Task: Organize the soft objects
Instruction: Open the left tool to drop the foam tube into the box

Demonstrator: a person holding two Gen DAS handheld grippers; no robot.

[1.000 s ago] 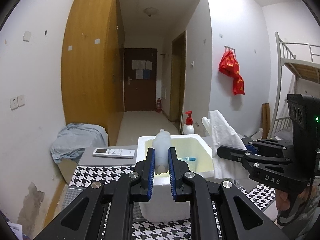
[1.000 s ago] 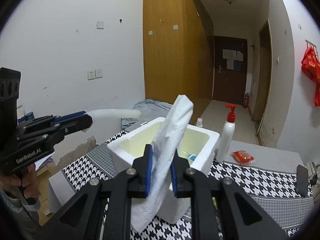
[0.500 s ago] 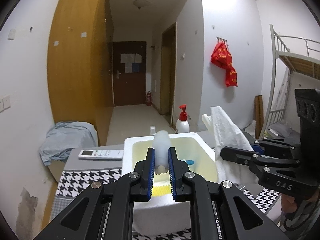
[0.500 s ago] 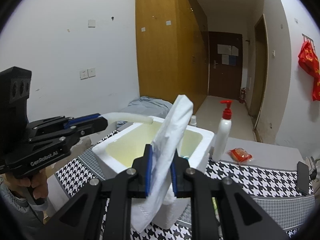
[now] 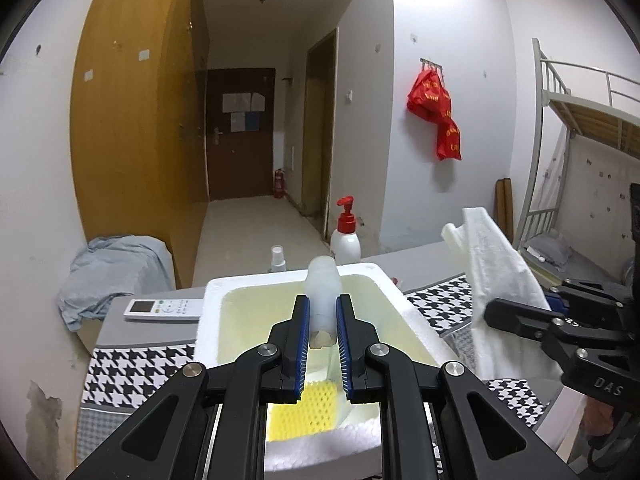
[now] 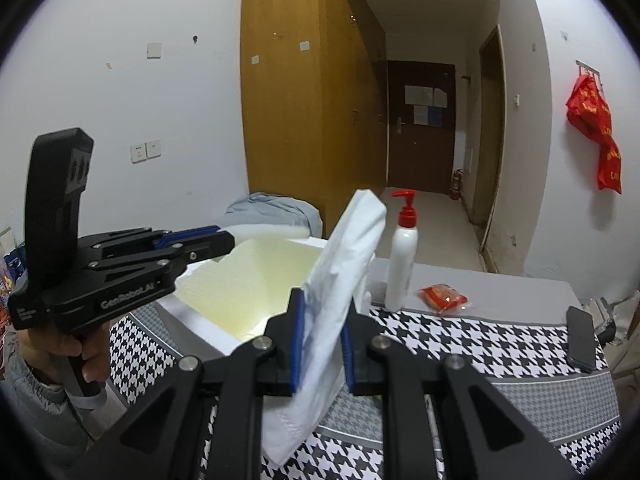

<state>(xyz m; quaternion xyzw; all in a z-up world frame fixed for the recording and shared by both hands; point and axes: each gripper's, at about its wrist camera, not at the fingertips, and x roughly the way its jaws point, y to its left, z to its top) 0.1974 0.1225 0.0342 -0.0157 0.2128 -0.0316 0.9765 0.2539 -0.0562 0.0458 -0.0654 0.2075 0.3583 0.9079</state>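
Observation:
My left gripper (image 5: 322, 322) is shut on a white foam tube (image 5: 322, 292) and holds it over the open white foam box (image 5: 244, 284). A yellow mesh sponge (image 5: 308, 412) lies inside the box below the jaws. My right gripper (image 6: 322, 336) is shut on a folded white cloth (image 6: 344, 264) that stands upright, just right of the foam box (image 6: 256, 276). The cloth also shows in the left wrist view (image 5: 500, 280). The left gripper shows in the right wrist view (image 6: 208, 240) above the box's left rim.
A white pump bottle with a red top (image 6: 402, 256) stands behind the box on a houndstooth tablecloth (image 6: 480, 344). A red packet (image 6: 442, 298) and a black phone (image 6: 580, 338) lie to the right. A remote (image 5: 162, 309) and small spray bottle (image 5: 278, 258) lie left of the box.
My left gripper has moved forward over the box with the tube, so the yellow sponge inside now shows. My right gripper has come closer to the box with the cloth.

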